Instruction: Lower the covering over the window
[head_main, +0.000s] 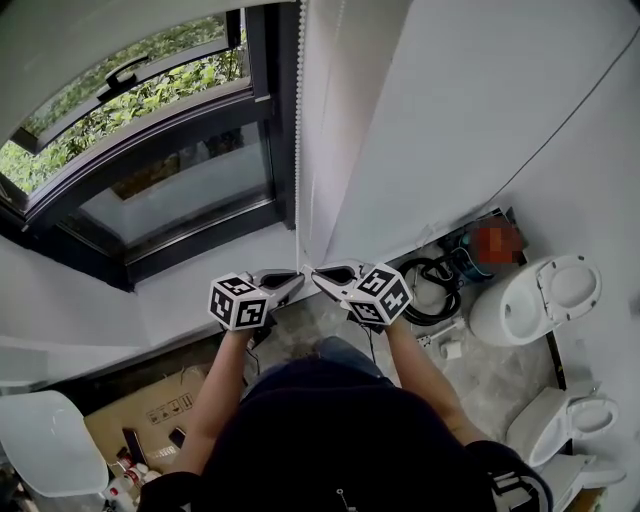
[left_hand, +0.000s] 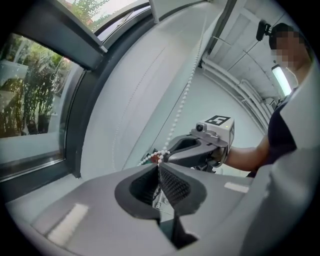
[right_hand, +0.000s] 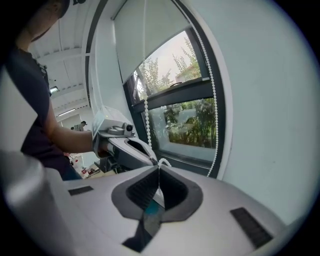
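A white bead chain (head_main: 298, 130) hangs down the window frame's right edge. The window (head_main: 150, 150) shows green plants outside. The white roller blind (right_hand: 147, 35) covers only the window's top. My left gripper (head_main: 296, 284) and right gripper (head_main: 318, 277) meet tip to tip at the chain's lower end, just over the sill. The left gripper (left_hand: 159, 163) is shut with beads of the chain (left_hand: 186, 92) pinched at its tips. The right gripper (right_hand: 159, 163) is shut on a small loop of the chain; a second strand (right_hand: 214, 95) hangs by the frame.
A white sill (head_main: 200, 290) runs below the window, with a white wall (head_main: 470, 110) to its right. On the floor are two toilets (head_main: 540, 295) (head_main: 575, 418), coiled black hose (head_main: 430, 290), a cardboard box (head_main: 150, 415) and a white seat (head_main: 45, 440).
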